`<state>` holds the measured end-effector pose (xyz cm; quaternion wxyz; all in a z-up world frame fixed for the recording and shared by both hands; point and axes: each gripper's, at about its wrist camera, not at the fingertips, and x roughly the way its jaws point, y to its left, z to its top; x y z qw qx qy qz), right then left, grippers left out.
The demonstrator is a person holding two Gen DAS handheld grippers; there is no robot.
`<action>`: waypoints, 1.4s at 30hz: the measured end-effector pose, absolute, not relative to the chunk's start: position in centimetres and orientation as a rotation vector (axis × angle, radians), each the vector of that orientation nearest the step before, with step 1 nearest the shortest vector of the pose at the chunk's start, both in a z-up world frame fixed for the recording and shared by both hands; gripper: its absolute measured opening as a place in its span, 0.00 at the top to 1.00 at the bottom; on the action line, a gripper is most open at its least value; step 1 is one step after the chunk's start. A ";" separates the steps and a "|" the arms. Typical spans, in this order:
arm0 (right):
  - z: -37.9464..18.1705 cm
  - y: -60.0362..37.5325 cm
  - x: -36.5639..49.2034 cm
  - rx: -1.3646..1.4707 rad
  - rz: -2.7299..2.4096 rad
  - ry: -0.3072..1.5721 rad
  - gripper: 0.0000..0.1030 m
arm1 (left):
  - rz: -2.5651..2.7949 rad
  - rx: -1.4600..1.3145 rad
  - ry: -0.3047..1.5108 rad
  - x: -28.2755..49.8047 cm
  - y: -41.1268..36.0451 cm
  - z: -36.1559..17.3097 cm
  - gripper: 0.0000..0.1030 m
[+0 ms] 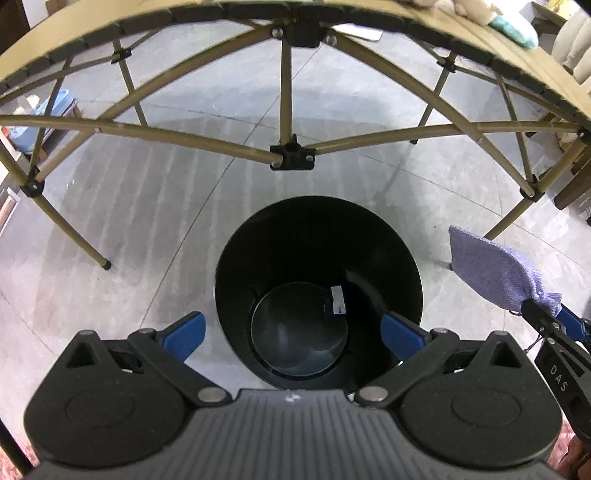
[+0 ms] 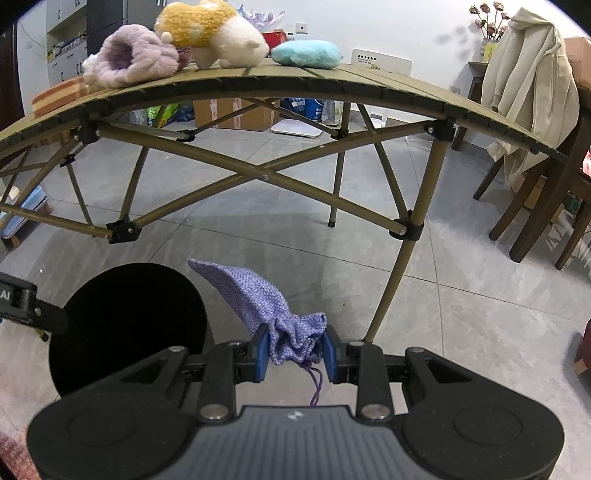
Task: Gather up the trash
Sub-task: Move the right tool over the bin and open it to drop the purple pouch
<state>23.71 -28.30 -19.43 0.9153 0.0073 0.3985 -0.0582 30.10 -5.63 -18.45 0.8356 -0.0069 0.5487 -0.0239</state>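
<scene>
A black trash bin (image 1: 317, 258) stands on the grey tiled floor in front of the folding table. My left gripper (image 1: 293, 332) is open and empty, right above the bin's near rim. The bin holds a small white scrap (image 1: 338, 301) near the bottom. My right gripper (image 2: 295, 350) is shut on the gathered neck of a purple knitted drawstring pouch (image 2: 258, 299), held in the air just right of the bin (image 2: 125, 325). In the left wrist view the pouch (image 1: 491, 269) and right gripper (image 1: 543, 317) show at the right edge.
The olive folding table (image 2: 332, 79) spans the view, its crossed legs (image 2: 264, 177) behind the bin. On it lie a lilac plush (image 2: 133, 59), a yellow-white plush (image 2: 218, 33) and a teal pouch (image 2: 308, 53). A chair with a cream hoodie (image 2: 532, 88) stands at the right.
</scene>
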 end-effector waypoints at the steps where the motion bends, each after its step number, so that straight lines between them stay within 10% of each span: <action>1: -19.3 -28.1 23.5 0.014 -0.119 0.822 0.72 | -0.052 -0.013 1.156 30.0 -5.5 -18.3 0.00; 42: -19.6 -16.9 28.9 0.003 0.125 1.027 0.72 | 0.138 -0.086 1.157 28.2 5.6 -18.5 0.00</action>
